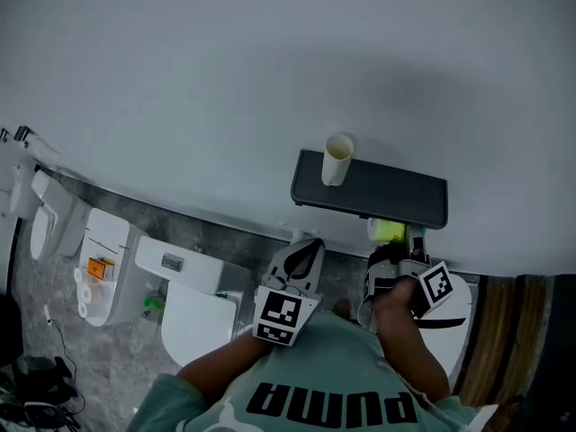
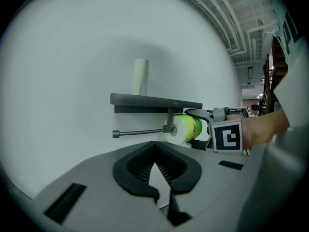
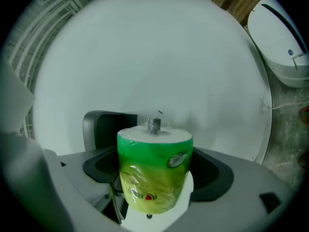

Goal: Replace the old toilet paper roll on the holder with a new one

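Since the pale wall (image 1: 270,61) fills everything ahead of both sets of fingers, it is the hard limit for any push. Fixed to it, just above the right gripper (image 3: 155,172), is the dark shelf (image 1: 378,192) of the holder. Off to the outer side of the left gripper (image 2: 157,178) stands a white toilet (image 1: 193,309).

The right gripper's fingers (image 3: 99,164) are clamped on the flanks of the new roll (image 3: 153,153), a white roll in green plastic wrap. It is held under the shelf with its far end face turned away from the gripper. A metal stub (image 3: 154,124) shows at the middle of that far face; whether it has entered the core I cannot tell. Seen from the left gripper, the roll lies beyond the bracket (image 2: 169,121), while the rod (image 2: 140,132) reaches bare from the bracket toward that gripper's side. The left gripper's fingers are drawn together with nothing between them (idle, by the look of it). On the shelf, above the right fingers, an empty cardboard tube (image 1: 337,158) stands upright, so the old roll seems to be off.

The roll should be light and soft, giving under pressure, and its wrap looks slick. A hold across the middle of its round side, as now, seems soundest: firm, but not enough to crush the core. Room is tight above the fingers, under the shelf edge, and ahead at the wall. Open space lies below the fingers and toward the rod's free tip.
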Tool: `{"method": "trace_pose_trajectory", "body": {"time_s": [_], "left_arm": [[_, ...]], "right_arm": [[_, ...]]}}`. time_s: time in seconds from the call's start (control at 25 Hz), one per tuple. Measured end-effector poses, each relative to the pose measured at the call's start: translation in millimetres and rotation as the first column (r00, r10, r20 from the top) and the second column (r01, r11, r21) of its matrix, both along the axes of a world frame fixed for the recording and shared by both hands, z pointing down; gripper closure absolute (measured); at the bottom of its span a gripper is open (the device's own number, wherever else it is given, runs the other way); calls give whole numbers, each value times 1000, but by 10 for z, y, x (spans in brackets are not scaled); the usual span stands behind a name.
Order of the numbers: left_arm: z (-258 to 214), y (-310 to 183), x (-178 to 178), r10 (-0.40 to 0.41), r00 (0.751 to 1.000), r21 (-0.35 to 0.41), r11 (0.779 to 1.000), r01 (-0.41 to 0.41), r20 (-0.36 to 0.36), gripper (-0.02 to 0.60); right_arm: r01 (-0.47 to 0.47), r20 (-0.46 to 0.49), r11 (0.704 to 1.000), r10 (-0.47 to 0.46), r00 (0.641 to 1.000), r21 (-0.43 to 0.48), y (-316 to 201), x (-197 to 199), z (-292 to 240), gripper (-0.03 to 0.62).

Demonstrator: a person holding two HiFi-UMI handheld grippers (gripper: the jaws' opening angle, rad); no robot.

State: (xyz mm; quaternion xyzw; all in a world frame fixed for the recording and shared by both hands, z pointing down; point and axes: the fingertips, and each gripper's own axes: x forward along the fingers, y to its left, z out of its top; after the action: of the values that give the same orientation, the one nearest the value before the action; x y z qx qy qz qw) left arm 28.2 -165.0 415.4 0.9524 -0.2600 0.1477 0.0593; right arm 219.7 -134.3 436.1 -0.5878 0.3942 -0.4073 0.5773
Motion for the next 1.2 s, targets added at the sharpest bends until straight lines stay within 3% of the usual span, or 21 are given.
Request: {"method": "trace_pose_trajectory", "body": {"time_s": [0.36, 0.68, 1.2], "left_arm": [[25, -50, -28, 20, 1000, -10, 1000, -20, 0, 577], [35, -57, 40, 56, 998, -11, 998, -56, 8, 577], [66, -2, 135, 100, 995, -42, 994, -100, -15, 577]], "right_arm": [[-1, -28, 1000, 1, 1000, -15, -58, -72, 52, 155], [25, -46, 999, -23, 999, 32, -75, -92, 65, 155], [67, -64, 996, -63, 996, 57, 194, -193, 123, 155]]}}
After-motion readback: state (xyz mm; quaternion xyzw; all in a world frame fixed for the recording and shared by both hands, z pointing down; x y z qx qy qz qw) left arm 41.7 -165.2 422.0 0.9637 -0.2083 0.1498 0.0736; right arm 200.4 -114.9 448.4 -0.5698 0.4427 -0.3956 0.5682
